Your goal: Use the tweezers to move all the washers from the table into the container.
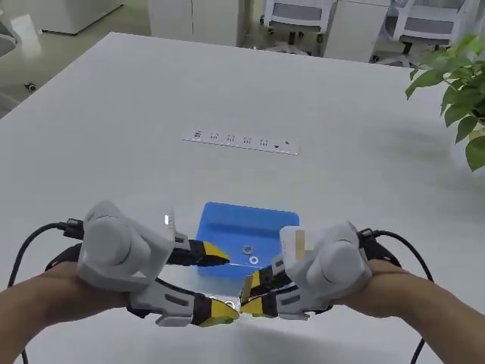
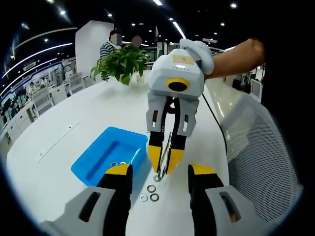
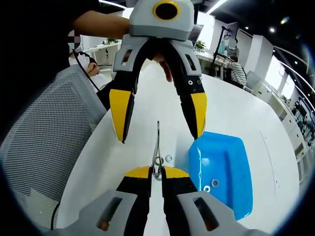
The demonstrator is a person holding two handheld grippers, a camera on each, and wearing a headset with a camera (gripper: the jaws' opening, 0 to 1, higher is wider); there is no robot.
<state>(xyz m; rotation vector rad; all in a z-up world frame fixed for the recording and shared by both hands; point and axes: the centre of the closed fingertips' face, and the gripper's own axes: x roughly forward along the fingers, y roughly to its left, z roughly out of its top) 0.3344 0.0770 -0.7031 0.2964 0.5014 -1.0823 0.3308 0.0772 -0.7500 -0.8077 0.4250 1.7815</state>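
While the right tool [image 3: 156,173] clenches the tweezers [image 3: 157,142], the left tool [image 2: 161,169] gapes opposite it. Washers [image 2: 151,189] lie on the desk [image 2: 88,118] beneath the tweezer tips, perhaps one touching, beside the container [image 2: 98,162].

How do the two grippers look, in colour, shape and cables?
The left gripper and the right gripper are alike: rounded white-grey housings, black jaws with yellow tips, a black cable behind each. The right one bears a small yellowish label.
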